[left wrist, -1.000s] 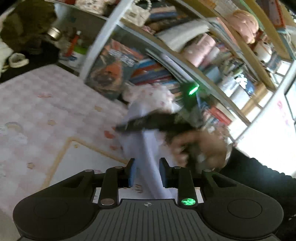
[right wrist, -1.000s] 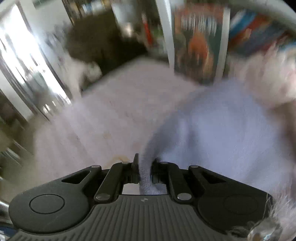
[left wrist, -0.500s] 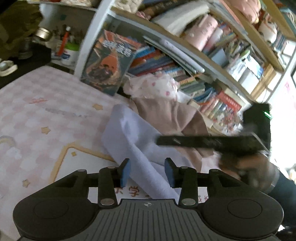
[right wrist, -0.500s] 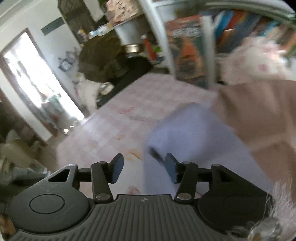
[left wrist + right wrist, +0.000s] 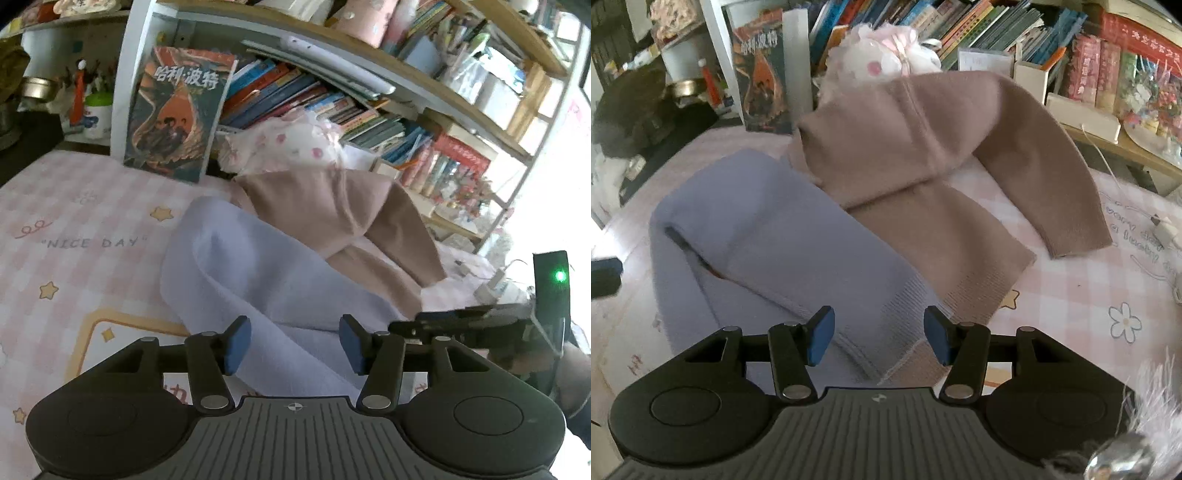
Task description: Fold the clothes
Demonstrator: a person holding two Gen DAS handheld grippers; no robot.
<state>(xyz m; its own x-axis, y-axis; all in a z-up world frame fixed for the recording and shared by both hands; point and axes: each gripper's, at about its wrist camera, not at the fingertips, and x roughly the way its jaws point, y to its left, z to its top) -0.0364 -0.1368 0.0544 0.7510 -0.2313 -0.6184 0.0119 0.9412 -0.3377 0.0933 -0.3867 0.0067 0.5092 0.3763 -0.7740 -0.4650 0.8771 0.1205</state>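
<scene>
A lavender knit sweater (image 5: 258,280) lies folded lengthwise on the pink checked bedsheet (image 5: 74,206). Its ribbed hem (image 5: 871,332) reaches toward my right gripper. A brown zip cardigan (image 5: 923,147) lies spread out behind it, partly under the lavender edge. My left gripper (image 5: 293,339) hovers over the near end of the sweater. Its jaws are opening; the cloth lies below the gap and the pads do not press on it. My right gripper (image 5: 877,336) stands open above the hem, holding nothing. In the left wrist view its side shows at the right (image 5: 461,325).
A white garment with pink dots (image 5: 288,147) is heaped against the bookshelf (image 5: 332,92) at the back. A large illustrated book (image 5: 177,114) stands upright beside it. A white charger and cable (image 5: 1161,229) lie on the sheet at the right.
Both grippers have let go of the lavender sweater, which hung between them and now lies on the bed. Both sets of jaws have opened, and the right hand has swung away to the right.
</scene>
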